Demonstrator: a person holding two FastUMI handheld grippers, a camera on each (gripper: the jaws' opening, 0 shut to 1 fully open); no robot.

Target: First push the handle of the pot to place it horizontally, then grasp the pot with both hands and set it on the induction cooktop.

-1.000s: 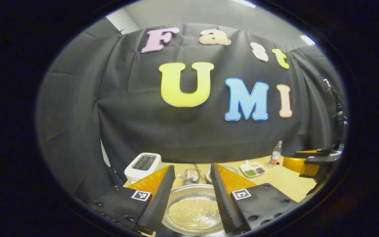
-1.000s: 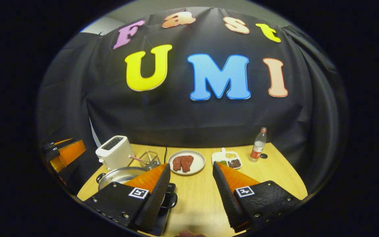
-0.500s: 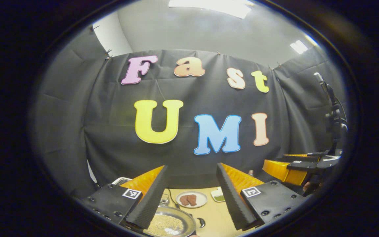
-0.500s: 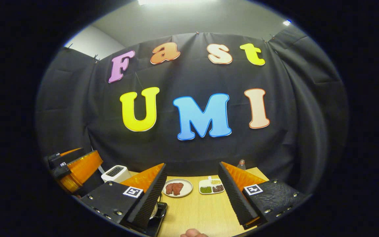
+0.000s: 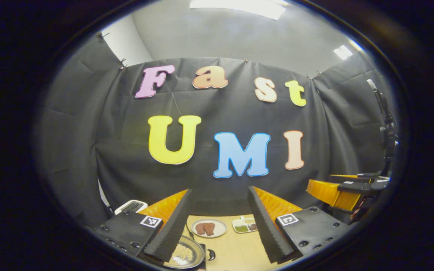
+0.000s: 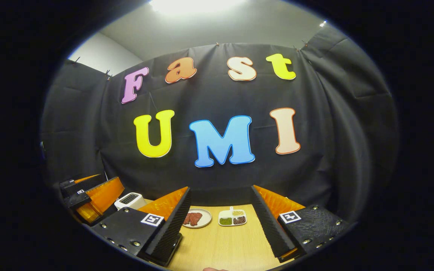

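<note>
Pot (image 5: 185, 256), steel, grain-filled and likely heavy, sits at 6 o'clock in the left gripper view on the surface (image 5: 236, 249) beneath the left gripper (image 5: 219, 222), jaws wide and empty, best gripped by its side handles, while the right gripper view shows the right gripper (image 6: 220, 220) equally wide and empty.

Pot (image 5: 185, 256): shallow, round, steel, upright, holding pale yellow grains; black side handle (image 5: 211, 255) pointing toward the right finger. Lies low beside the left finger (image 5: 170, 233), partly hidden behind it. Cooktop not discernible.
</note>
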